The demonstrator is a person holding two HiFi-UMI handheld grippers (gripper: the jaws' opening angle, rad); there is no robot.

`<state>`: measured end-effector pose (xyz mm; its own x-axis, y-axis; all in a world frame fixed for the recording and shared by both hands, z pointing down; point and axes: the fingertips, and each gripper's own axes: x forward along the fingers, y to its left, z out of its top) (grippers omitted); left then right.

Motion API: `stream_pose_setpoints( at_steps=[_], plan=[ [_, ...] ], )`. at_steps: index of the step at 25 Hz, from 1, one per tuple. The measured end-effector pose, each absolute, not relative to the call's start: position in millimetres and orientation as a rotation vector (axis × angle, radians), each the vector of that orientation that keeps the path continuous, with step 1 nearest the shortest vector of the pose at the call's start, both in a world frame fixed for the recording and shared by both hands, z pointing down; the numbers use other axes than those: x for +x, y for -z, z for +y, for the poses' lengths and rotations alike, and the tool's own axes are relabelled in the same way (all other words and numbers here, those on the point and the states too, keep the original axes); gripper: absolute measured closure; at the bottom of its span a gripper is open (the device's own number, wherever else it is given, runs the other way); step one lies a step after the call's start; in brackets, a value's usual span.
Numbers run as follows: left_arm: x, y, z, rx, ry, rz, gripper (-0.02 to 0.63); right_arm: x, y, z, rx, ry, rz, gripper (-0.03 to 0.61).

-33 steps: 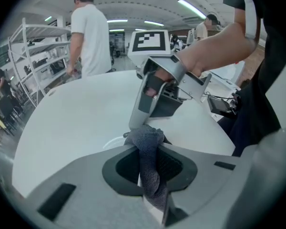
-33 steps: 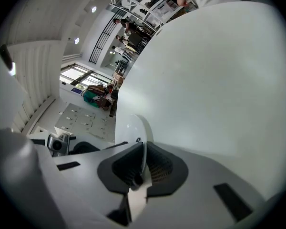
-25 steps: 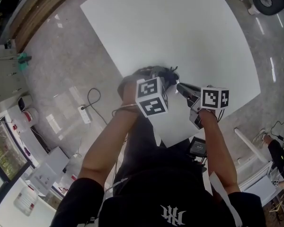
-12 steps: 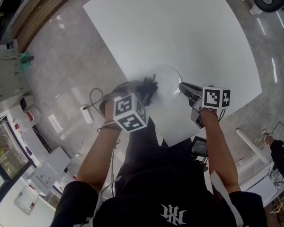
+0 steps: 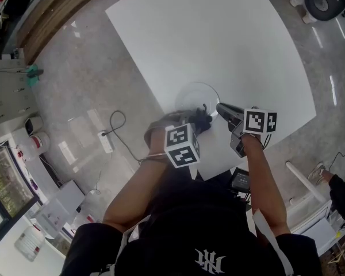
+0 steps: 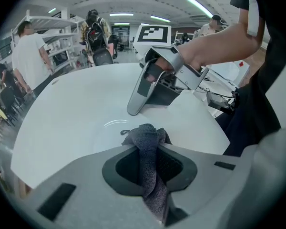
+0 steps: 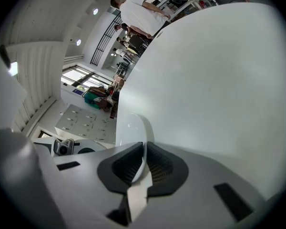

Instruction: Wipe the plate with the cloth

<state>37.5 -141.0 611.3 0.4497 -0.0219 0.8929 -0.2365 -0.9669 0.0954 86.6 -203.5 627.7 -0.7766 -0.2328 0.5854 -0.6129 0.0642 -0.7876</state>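
Plate (image 5: 194,94) is sitting on the white table (image 5: 236,33), close to the table's edge at 6 o'clock in the head view. The right gripper (image 7: 143,149) has its jaws closed down on the plate's rim, roughly at the plate's 4 o'clock. The left gripper (image 6: 151,152) is clamped tight on a dark grey cloth (image 6: 144,133), with the bunched end poking out past the jaws right at the plate's 6 o'clock rim

No legible words or numbers. White stylised emblem (image 5: 210,261) on black shirt (image 5: 178,234), characters unclear. Square code patterns on left white cube (image 5: 181,146) and right white cube (image 5: 260,121).
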Motion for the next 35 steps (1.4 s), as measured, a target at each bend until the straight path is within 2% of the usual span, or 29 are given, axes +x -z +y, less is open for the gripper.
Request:
stream_pose_setpoints(
  at_steps=[8,14,17,20,26,29,35],
  plan=[
    [29.3,-614.3,-138.1,2.456,-1.579,-0.202,0.563,96.8,-610.1,-213.3,0.900,-1.805,-2.163,0.552],
    [40.6,-590.1,-132.8,2.477,-1.502,-0.258,0.563,121.1,-538.9,-211.2,0.783,-1.649,-2.593,0.549],
    [49.3,-552.9,-135.3,2.528,-1.239,-0.317,0.563,124.4,-493.1,-197.4,0.626,-1.490,-2.800,0.549],
    [58.8,-501.4,-144.5,2.570,-0.834,-0.391,0.563,132.1,-455.1,-187.4,0.486,-1.311,-2.943,0.551],
    [29.4,-397.5,-161.2,2.532,-0.139,-0.712,0.563,141.0,-387.3,-175.7,0.430,-1.036,-3.153,0.557],
    [4.8,-395.8,-133.5,2.495,-0.007,-0.765,0.563,126.0,-383.1,-148.8,0.472,-0.972,-3.181,0.572],
    [1.2,-409.0,-87.6,2.506,-0.054,-0.638,0.563,112.9,-385.9,-122.6,0.684,-0.915,-3.074,0.574]
  ],
)
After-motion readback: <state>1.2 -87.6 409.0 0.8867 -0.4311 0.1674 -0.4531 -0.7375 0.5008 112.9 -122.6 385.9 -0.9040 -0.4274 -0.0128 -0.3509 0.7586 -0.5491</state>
